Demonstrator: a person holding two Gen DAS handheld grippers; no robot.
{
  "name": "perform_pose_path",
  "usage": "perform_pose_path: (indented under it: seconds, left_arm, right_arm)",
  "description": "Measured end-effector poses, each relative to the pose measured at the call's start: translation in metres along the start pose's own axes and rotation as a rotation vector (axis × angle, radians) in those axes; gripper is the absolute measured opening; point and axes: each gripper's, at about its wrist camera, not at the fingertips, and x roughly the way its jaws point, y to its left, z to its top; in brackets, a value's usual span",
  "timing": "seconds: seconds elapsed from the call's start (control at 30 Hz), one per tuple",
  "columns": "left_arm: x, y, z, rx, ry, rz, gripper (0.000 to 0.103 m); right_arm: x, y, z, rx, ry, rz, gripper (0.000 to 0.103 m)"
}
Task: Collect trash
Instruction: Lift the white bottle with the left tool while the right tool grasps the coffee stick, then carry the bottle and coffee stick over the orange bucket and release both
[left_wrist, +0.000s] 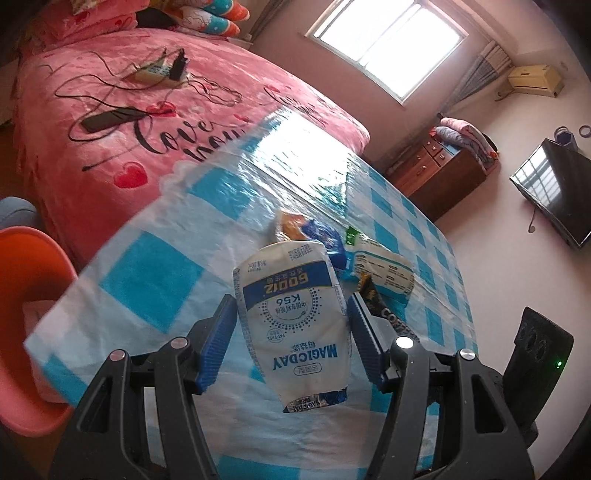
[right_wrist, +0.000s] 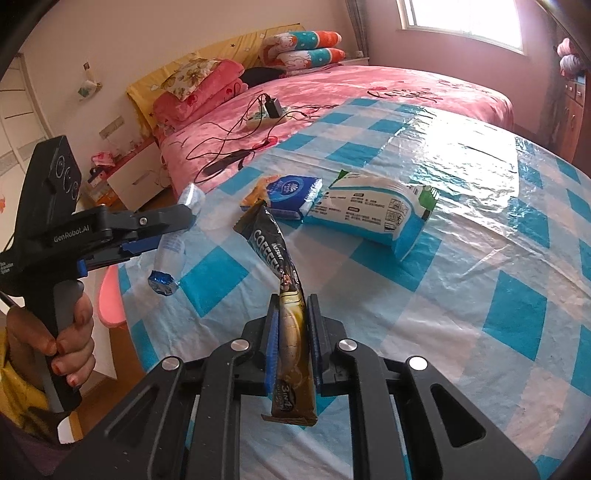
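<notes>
Left gripper clamping crinkled white-and-blue plastic pouch between ribbed blue pads, right gripper pinching slim glossy brown coffee sachet upright.

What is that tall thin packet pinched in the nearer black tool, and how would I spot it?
Start at the table with the blue-and-white checked plastic cloth beside the pink bed. At its near edge the right gripper is shut on a slim brown-and-black instant coffee stick sachet, standing upright. Unlike the blue tissue pack and white-and-blue pouch lying flat behind, it is long, narrow and dark.
</notes>
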Motion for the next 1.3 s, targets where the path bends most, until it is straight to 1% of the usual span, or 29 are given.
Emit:
perform_pose_path:
  seconds: [0.17,0.6,0.83,1.3]
  left_arm:
    - [-0.008,0.008,0.003,0.008,-0.024,0.038,0.063]
    - [-0.031,0.027,0.01,0.028,-0.075,0.12,0.063]
    - [-0.041,0.039,0.012,0.017,-0.092,0.14,0.063]
    - [-0.057,0.064,0.014,0.012,-0.122,0.212,0.063]
  right_arm:
    - [0.003,0.003,0.005,0.014,0.008,0.021,0.015]
    - [0.02,0.02,0.018,0.049,0.059,0.138,0.015]
    - [0.028,0.036,0.027,0.037,0.074,0.18,0.015]
    - [0.044,0.066,0.041,0.006,0.105,0.237,0.015]
